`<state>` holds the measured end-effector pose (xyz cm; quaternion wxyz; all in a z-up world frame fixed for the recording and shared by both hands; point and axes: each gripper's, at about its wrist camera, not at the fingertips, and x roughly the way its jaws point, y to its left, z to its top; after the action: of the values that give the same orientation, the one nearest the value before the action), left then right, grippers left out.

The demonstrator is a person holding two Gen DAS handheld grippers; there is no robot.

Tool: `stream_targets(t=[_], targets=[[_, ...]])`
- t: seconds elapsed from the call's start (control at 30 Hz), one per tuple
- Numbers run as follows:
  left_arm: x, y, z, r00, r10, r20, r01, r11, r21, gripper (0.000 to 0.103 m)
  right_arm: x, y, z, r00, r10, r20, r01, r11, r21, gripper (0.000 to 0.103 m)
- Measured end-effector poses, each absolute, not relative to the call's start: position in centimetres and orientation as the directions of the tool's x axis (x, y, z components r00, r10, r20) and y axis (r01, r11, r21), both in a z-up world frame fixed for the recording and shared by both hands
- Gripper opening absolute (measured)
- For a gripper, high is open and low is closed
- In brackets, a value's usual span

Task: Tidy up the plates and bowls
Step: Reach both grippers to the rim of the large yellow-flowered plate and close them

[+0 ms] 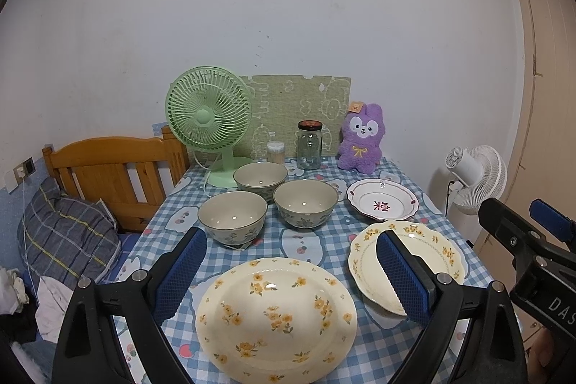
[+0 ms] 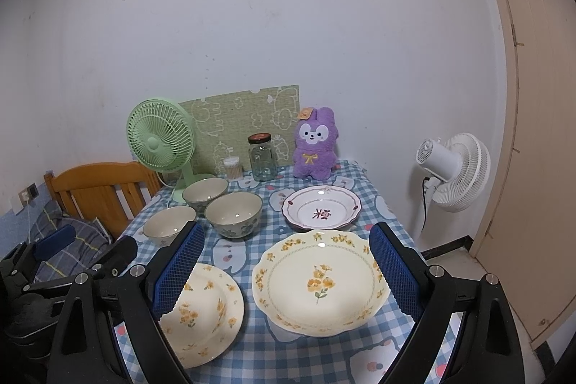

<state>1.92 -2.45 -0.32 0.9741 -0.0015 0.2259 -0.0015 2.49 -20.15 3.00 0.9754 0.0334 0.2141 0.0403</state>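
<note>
On checked table (image 1: 324,242): three bowls (image 1: 305,203), three plates (image 2: 320,279); both claws open.

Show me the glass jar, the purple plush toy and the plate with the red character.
Glass jar (image 1: 309,146): left wrist view, on its clear body.
Purple plush toy (image 2: 315,146): right wrist view, on its chest.
Plate with the red character (image 2: 321,208): right wrist view, in its well.

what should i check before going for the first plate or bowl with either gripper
1. Left gripper open and empty: ok.
2. Right gripper open and empty: ok.
3. Three bowls upright, unstacked, none tipped: ok.
4. Three plates lying flat and apart, scalloped plate between the right jaws' line of approach: ok.
5. Glass jar and green fan stand behind the dishes, clear of the approach: ok.
6. Where the stacks should go: cannot tell.
</note>
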Motion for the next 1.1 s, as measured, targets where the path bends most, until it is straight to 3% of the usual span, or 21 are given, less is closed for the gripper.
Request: stream_targets(t=[0.6, 1.1], targets=[[4.6, -4.8, -1.0, 0.885, -0.058, -0.461, 0.063, 0.998, -0.003, 0.096, 5.7, -21.4, 2.5, 0.897, 0.093, -0.432, -0.062, 0.994, 0.086, 0.095], [10.0, -8.5, -5.0, 0.815, -0.099, -0.572, 0.134, 0.991, 0.019, 0.084, 9.9, -24.5, -1.7, 0.848, 0.067, -0.526, -0.003, 0.993, 0.120, 0.093]])
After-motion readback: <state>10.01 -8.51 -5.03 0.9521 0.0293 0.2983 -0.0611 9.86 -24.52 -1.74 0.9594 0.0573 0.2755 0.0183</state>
